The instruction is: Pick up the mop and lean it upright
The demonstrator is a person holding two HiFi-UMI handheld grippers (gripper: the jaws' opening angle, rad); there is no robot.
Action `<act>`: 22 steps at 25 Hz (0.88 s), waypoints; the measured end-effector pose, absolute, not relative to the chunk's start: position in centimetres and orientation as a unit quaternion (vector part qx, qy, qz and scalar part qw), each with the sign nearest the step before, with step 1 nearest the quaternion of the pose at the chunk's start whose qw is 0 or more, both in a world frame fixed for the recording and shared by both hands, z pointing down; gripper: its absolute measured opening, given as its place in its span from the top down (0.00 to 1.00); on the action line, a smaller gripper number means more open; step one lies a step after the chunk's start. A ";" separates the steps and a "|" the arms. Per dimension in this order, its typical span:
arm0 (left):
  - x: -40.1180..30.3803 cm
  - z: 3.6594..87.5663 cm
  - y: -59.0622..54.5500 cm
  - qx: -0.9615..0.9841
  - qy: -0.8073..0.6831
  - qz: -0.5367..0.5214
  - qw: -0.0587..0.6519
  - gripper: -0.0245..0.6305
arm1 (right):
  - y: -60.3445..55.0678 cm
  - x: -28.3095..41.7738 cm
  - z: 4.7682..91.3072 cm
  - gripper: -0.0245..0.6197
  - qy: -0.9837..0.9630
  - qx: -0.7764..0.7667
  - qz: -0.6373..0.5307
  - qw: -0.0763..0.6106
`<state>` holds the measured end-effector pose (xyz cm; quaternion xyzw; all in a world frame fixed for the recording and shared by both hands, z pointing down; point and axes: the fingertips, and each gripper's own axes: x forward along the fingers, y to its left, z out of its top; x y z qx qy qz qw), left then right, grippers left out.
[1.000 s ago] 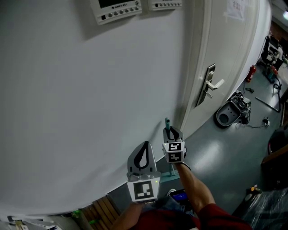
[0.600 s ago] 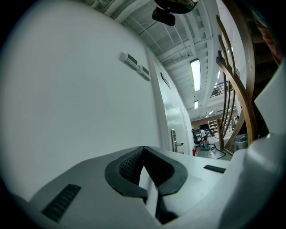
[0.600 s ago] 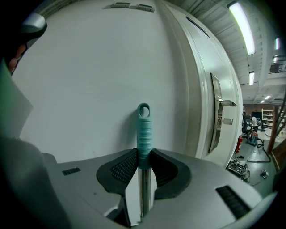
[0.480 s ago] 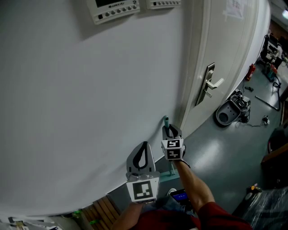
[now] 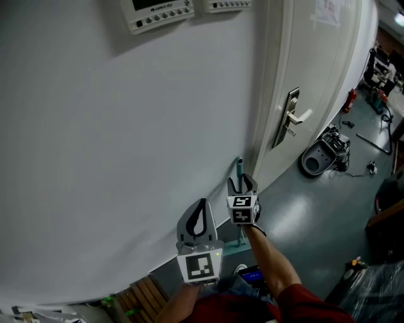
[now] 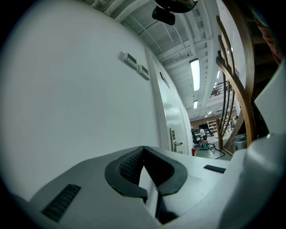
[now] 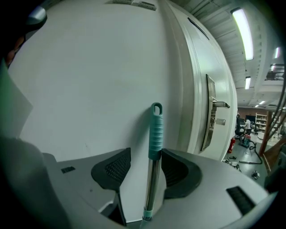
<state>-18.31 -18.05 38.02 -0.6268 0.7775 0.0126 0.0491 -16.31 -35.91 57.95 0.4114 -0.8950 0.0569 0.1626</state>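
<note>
The mop stands upright against the white wall (image 5: 126,126), just left of the door frame. Its teal grip (image 5: 238,165) pokes up beyond my right gripper (image 5: 242,182), and its teal foot (image 5: 235,248) shows low on the floor. In the right gripper view the handle (image 7: 155,134) rises between the jaws of the right gripper (image 7: 145,156). Those jaws have just been opening: the left pad stands clear of the handle, and the shaft runs close along the right pad. My left gripper (image 5: 202,203) hangs level to the left with its tips together, shut on nothing (image 6: 143,148).
A white door (image 5: 315,69) with a metal lever handle (image 5: 291,120) is right of the mop. A grey floor machine (image 5: 325,156) and cables lie on the floor beyond. Control panels (image 5: 161,12) hang high on the wall. Wooden slats (image 5: 145,293) sit lower left.
The right gripper's jaws have spread apart from the mop handle. The handle's teal top now sits slightly further right, against the wall. The left gripper has not moved.
</note>
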 end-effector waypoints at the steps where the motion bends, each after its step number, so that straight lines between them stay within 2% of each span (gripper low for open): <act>1: -18.2 38.1 -18.1 -0.628 0.777 0.013 0.048 0.94 | -35.9 -16.1 58.0 0.64 -0.893 0.415 0.055 0.164; 22: -17.5 37.6 -17.8 -0.636 0.770 0.021 0.049 0.94 | -33.1 -13.8 56.0 0.63 -0.896 0.421 0.043 0.132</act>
